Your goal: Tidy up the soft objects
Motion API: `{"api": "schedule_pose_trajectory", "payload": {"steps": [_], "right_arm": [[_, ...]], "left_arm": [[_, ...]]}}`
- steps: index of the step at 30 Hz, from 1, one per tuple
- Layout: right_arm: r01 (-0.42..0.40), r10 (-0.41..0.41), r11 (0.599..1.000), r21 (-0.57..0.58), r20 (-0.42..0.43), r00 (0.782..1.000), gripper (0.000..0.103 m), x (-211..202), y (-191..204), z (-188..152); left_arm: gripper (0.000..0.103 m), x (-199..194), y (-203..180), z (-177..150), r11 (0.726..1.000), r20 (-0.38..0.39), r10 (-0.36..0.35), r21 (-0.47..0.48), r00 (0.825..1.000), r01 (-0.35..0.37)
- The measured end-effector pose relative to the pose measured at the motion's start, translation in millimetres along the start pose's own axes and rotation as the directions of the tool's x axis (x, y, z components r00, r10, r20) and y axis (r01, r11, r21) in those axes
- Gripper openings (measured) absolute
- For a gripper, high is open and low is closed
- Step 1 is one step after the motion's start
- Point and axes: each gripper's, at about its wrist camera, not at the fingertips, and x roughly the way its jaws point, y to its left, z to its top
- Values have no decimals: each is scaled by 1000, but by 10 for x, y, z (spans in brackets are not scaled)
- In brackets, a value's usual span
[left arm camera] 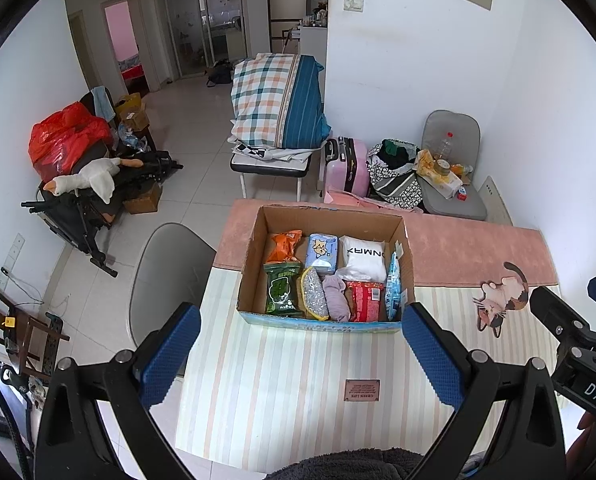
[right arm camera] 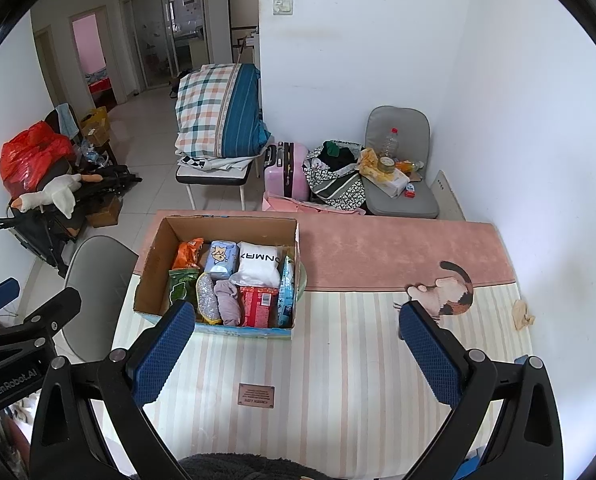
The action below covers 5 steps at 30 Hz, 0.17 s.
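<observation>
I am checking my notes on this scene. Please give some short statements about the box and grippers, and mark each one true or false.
1. The box holds several packets. True.
2. The left gripper grips a packet. False: it is open and empty.
3. The white pack lies in the box. True.
4. The right gripper is shut. False: it is open.
5. The crumpled paper is inside the box. False: it lies on the table.

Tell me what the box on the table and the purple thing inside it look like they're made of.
Box: corrugated cardboard, matte brown, going by the raw walls and flap edges. Purple thing: probably soft knit fabric, bunched in limp folds, dull surface.
</observation>
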Motion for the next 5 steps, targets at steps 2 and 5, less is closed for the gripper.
{"api": "schedule_pose_trajectory", "payload": {"steps": [2, 5], "right_arm": [[1, -1, 1000, 1, 2, 1000, 103, 0, -4, 1], [0, 0, 1000, 4, 0, 1000, 103, 4, -4, -1]], "left_arm": [[103, -7, 2, -4, 1000, 3, 3, -5, 1000, -3], [103, -14, 15, -14, 1000, 3, 2, -4, 1000, -2]]}}
